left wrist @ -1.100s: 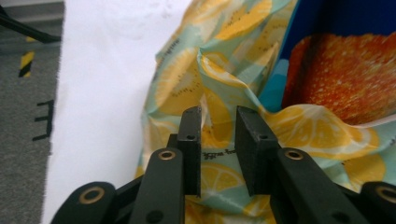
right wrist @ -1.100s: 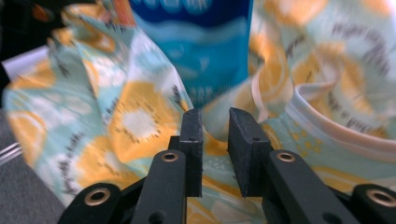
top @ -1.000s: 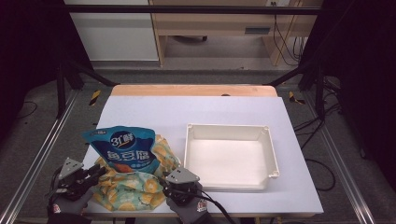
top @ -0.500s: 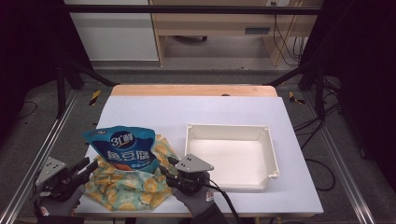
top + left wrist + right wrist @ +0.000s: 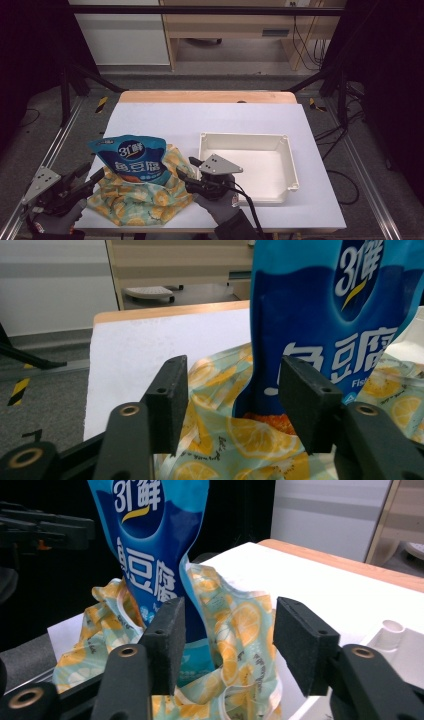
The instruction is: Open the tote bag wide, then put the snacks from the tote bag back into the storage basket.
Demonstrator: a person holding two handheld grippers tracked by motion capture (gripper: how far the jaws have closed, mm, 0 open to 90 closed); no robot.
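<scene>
Blue snack pouch [image 5: 132, 159] stands upright in lemon-print bag [image 5: 142, 200].

One pouch [image 5: 134, 160], one bag [image 5: 145, 200], one tray [image 5: 245, 139]

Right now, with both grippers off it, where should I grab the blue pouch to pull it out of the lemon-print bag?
Probably the top of the blue pouch. It stands upright with its lower part down inside the lemon-print bag, so only the flat upper part is free. Come from the right with the right gripper, whose open jaws are nearest, and pinch across the thin faces.
</scene>
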